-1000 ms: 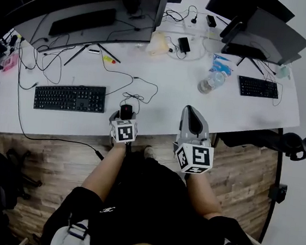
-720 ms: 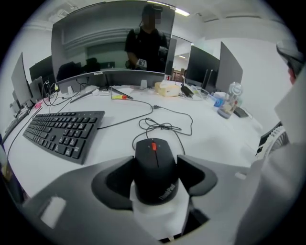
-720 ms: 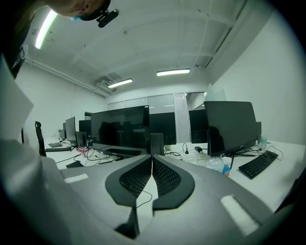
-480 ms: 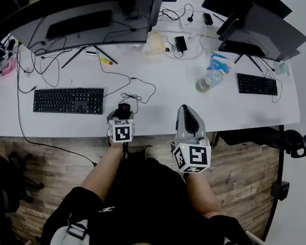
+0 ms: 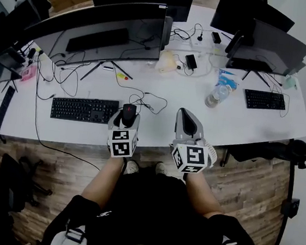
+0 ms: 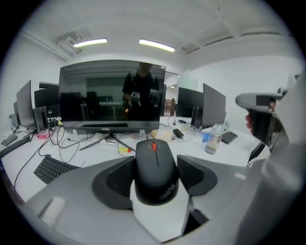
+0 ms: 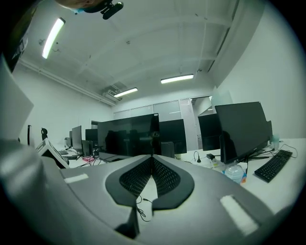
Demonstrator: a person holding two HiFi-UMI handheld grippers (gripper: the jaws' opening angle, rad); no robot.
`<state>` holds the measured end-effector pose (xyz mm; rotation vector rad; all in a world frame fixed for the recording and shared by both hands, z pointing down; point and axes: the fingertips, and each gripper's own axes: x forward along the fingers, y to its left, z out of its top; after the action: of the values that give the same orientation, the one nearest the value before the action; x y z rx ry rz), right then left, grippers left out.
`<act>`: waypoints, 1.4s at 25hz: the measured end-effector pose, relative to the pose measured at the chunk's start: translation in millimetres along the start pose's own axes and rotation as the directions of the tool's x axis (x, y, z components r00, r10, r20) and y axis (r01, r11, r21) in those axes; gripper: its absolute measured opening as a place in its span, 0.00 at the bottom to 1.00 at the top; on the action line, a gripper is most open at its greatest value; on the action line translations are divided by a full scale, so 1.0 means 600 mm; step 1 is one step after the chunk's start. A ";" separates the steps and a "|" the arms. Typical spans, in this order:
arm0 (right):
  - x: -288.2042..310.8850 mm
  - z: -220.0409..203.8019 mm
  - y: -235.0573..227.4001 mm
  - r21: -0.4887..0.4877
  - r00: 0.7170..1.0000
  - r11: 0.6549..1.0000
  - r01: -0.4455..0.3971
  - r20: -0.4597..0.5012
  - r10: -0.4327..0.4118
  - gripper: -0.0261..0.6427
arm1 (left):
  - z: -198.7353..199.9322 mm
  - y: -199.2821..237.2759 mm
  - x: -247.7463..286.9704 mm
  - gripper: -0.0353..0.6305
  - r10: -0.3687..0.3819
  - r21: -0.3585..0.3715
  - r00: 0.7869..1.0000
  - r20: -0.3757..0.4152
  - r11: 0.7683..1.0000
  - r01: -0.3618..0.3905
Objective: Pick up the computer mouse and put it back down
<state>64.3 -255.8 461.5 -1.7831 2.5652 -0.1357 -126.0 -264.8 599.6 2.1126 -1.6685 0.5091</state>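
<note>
A black computer mouse with a red scroll wheel sits between the jaws of my left gripper, which is shut on its sides. In the left gripper view the mouse fills the gap of the left gripper, with the white desk beneath and behind it. I cannot tell whether the mouse touches the desk. My right gripper hovers over the desk's front edge to the right, jaws shut with nothing between them; in its own view the right gripper shows its pads meeting.
A black keyboard lies left of the mouse. A coiled cable runs behind it. A curved monitor stands at the back, a water bottle and a second keyboard to the right. The desk edge is close.
The head view has shifted, so the desk sits lower and further right in frame. My left gripper stays shut on the mouse and looks slightly nearer the camera. The right gripper stays shut.
</note>
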 end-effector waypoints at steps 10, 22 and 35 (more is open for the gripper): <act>0.041 0.044 0.039 0.017 0.994 0.998 -0.059 0.090 0.057 0.04 | 0.140 0.027 -0.127 0.54 0.045 0.009 0.965 0.258 0.999 -0.049; 0.074 0.047 0.085 0.000 0.989 0.994 -0.109 0.100 0.108 0.04 | 0.187 0.051 -0.175 0.54 0.039 0.005 0.934 0.354 0.999 -0.043; 0.048 0.063 0.065 -0.008 0.992 0.998 -0.057 0.112 0.057 0.04 | 0.113 0.067 -0.104 0.54 0.030 -0.047 0.972 0.235 0.999 -0.019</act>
<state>20.0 -271.8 421.6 -1.6659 2.5363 -0.0279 -176.2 -256.9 513.1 2.1929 -1.8165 0.2316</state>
